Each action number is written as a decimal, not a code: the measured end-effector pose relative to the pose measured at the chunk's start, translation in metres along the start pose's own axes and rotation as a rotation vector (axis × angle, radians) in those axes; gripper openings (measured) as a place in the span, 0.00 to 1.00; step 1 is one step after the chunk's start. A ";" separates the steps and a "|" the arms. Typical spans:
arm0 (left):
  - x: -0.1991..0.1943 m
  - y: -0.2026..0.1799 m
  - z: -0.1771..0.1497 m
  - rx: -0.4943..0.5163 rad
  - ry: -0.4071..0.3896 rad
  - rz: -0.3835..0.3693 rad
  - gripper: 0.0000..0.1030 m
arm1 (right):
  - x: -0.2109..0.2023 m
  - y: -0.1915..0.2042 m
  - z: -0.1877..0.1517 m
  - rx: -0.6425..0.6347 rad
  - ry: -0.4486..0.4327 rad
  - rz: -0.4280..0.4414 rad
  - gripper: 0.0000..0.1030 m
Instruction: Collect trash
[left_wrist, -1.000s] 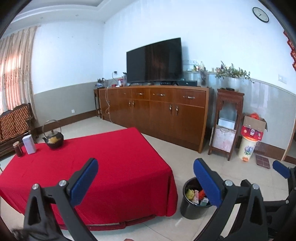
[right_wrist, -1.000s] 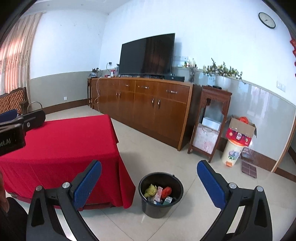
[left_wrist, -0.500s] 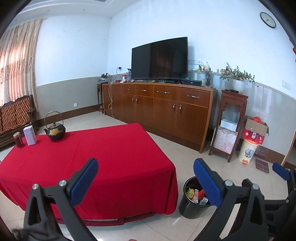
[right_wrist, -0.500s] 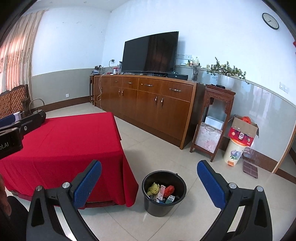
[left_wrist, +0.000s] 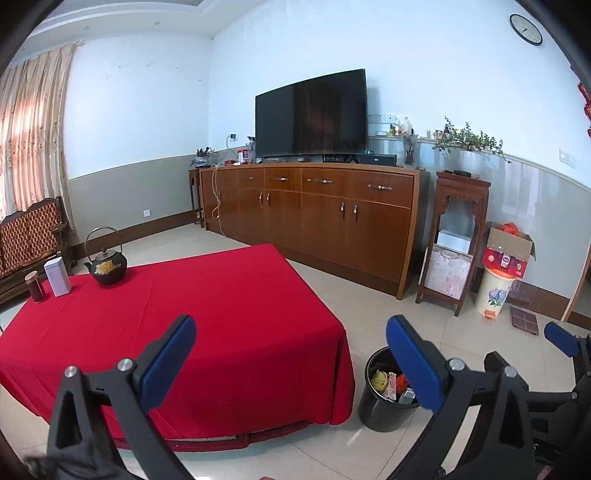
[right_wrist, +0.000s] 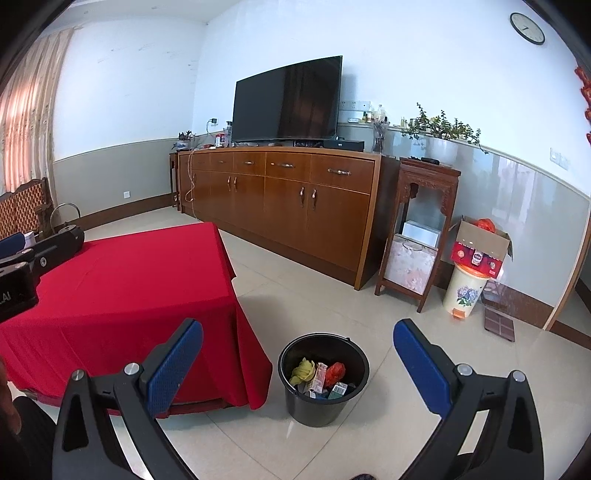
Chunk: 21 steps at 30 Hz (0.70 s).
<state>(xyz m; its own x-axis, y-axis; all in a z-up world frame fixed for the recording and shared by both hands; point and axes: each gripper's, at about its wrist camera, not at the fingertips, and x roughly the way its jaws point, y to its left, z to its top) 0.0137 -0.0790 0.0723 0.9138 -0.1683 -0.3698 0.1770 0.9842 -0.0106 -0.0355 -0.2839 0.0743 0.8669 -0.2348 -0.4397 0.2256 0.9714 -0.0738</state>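
Observation:
A black bucket (right_wrist: 323, 380) stands on the tiled floor beside the red-clothed table (right_wrist: 122, 280). It holds several pieces of trash: a yellow wad, a red wrapper, small cartons. It also shows in the left wrist view (left_wrist: 384, 395), partly behind a blue pad. My left gripper (left_wrist: 291, 362) is open and empty, held above the table's near edge (left_wrist: 221, 332). My right gripper (right_wrist: 299, 365) is open and empty, high above and in front of the bucket. The left gripper's body shows at the left edge of the right wrist view (right_wrist: 22, 266).
On the table's far left stand a black teapot (left_wrist: 106, 266), a white tin (left_wrist: 57, 277) and a dark jar (left_wrist: 35, 286). A long wooden sideboard (left_wrist: 314, 210) with a TV (left_wrist: 312, 114) lines the far wall. A wooden stand (right_wrist: 417, 236) and a floral bin with a cardboard box (right_wrist: 476, 273) stand right.
Both grippers have pulled back and risen slightly; the table and bucket look a little farther and lower. Both stay open and empty.

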 end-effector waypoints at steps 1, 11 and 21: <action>0.000 0.000 0.000 0.001 0.002 -0.002 1.00 | 0.000 -0.001 0.000 0.000 0.001 -0.001 1.00; 0.000 -0.004 0.001 0.008 0.004 -0.005 1.00 | 0.001 -0.003 -0.001 0.002 0.002 -0.003 1.00; 0.000 -0.005 0.002 0.009 0.005 -0.005 1.00 | 0.001 -0.004 -0.004 0.010 0.005 -0.007 1.00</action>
<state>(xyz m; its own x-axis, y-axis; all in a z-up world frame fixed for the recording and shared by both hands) 0.0136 -0.0844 0.0740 0.9112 -0.1727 -0.3741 0.1844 0.9828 -0.0044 -0.0374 -0.2878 0.0712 0.8632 -0.2412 -0.4436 0.2359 0.9694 -0.0680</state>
